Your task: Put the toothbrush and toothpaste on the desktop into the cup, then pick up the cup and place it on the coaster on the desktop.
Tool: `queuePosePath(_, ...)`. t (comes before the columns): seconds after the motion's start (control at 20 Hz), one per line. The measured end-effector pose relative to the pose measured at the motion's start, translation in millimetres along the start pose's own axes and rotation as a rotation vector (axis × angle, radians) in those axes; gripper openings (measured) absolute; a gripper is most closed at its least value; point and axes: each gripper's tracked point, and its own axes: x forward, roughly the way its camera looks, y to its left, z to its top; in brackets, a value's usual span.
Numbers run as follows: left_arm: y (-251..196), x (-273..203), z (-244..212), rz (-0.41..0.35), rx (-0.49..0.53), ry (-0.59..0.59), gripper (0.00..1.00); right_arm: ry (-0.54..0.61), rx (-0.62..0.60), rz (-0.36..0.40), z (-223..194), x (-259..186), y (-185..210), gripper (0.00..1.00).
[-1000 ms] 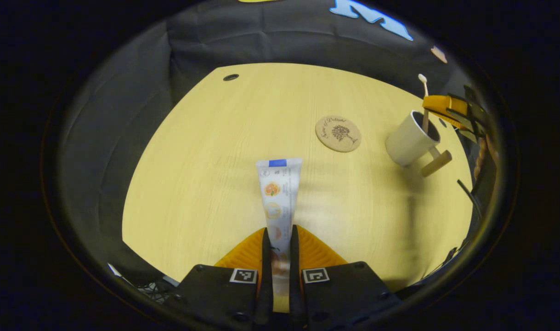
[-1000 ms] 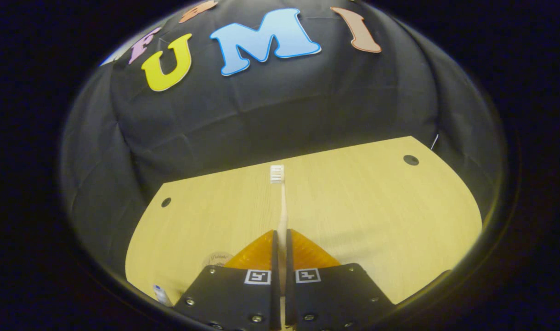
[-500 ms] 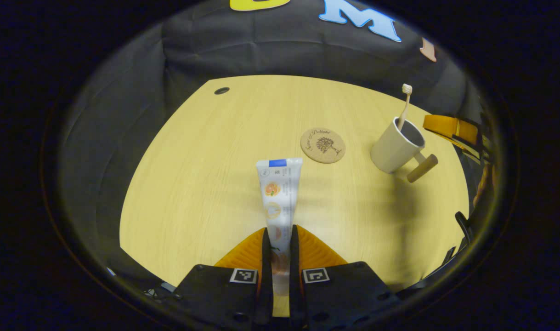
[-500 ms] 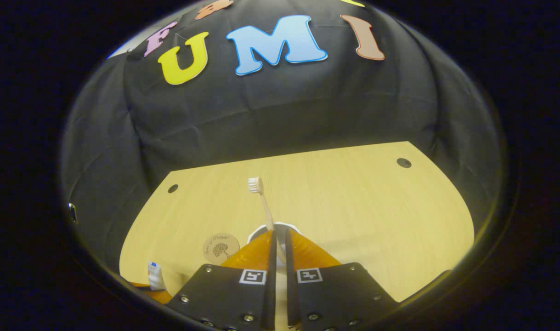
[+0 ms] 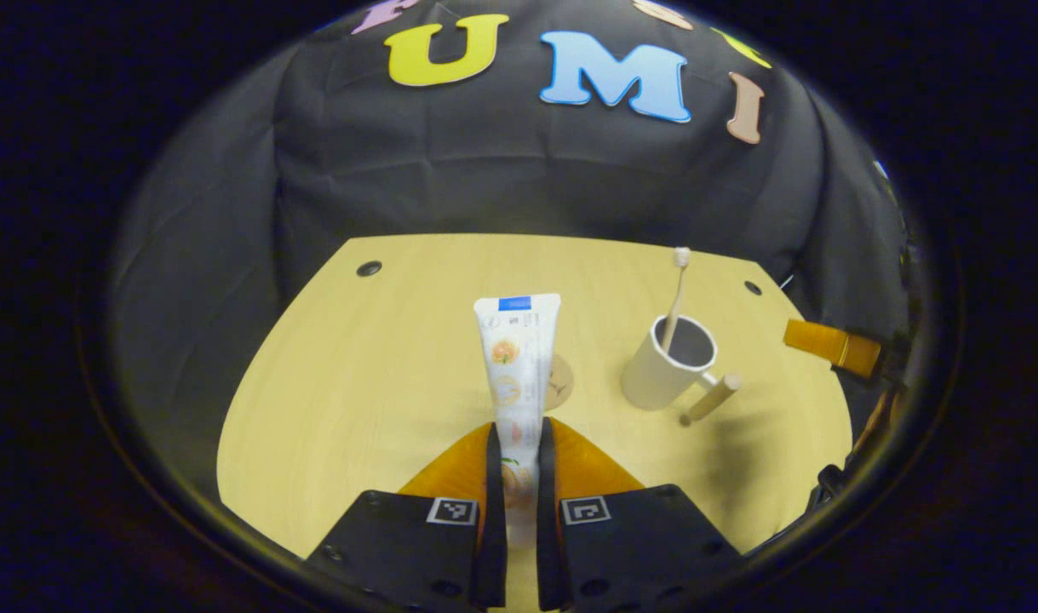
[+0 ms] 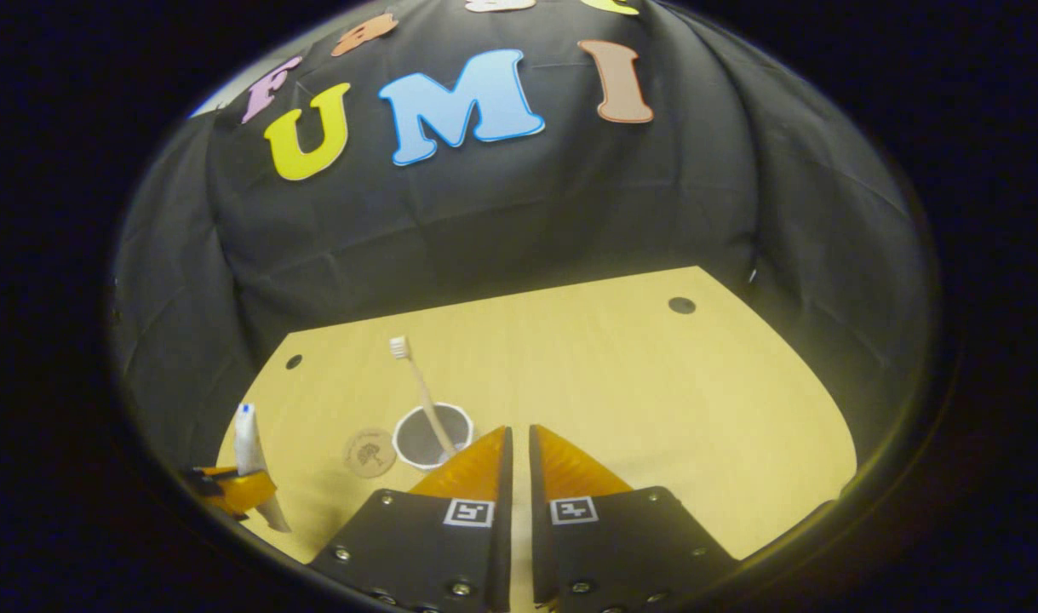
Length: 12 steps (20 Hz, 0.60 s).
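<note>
Now the left gripper (image 5: 513, 443) is squeezed tight on the toothpaste (image 5: 515, 358), which points straight out from its fingers, the cup (image 5: 668, 363) with the toothbrush (image 5: 675, 294) sits off to their right, and the right gripper (image 6: 519, 451) is nearly closed on nothing

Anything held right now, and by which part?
Left gripper pinches the white toothpaste tube at its lower end. Right gripper holds nothing, fingers nearly closed.

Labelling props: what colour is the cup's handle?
Light wood tan, on a white cup; the handle shows best in the left gripper view.
</note>
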Motion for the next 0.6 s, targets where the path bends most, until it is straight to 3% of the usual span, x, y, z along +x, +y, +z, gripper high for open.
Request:
queuePosePath(0.25,-65.0,14.5,52.2,-0.141,0.079,-0.114,0.22,0.003,0.047,-0.077,-7.8,-19.9,-43.9,0.1)
queuePosePath(0.6,-163.7,42.6,84.3,-0.327,0.228,-0.195,0.22,0.048,0.102,-0.195,-32.6,-46.8,-103.9,0.1)
